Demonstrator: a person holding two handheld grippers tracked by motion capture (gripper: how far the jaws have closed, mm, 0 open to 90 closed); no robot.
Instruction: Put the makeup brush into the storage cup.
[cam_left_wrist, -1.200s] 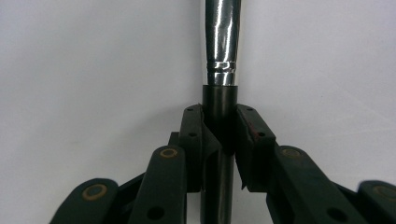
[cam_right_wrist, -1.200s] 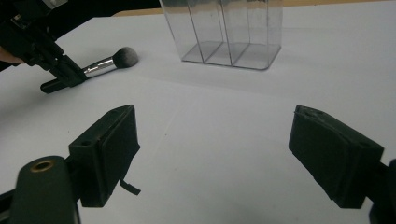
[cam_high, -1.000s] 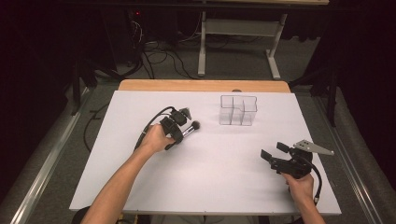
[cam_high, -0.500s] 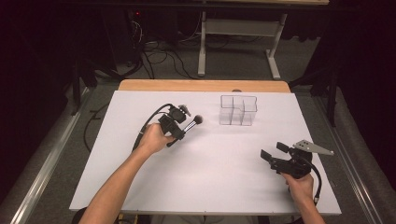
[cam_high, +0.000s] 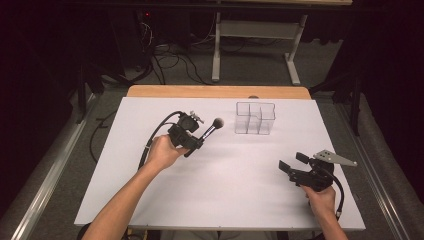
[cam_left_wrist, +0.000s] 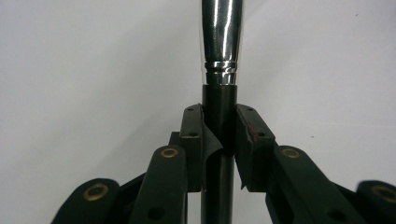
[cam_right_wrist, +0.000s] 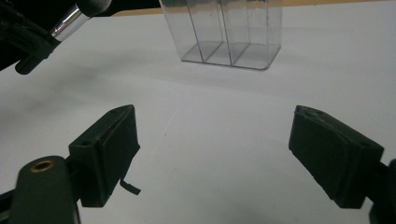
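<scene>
Left gripper clamps the black handle of the chrome-ferruled makeup brush, held above the white table, bristles pointing at the clear plastic compartment organiser nearby. Right gripper hovers, jaws wide, nothing between.

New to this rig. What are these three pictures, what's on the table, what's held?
No robot arm here: a person holds a hand-held two-jaw gripper in each hand. The high view looks down on the white table. The other two come from cameras riding on each gripper, looking along its black jaws. The left gripper is shut on the black handle of a makeup brush, lifted off the table with bristles pointing toward a clear organizer with compartments. The right gripper is open and holds nothing, near the table's right edge.
</scene>
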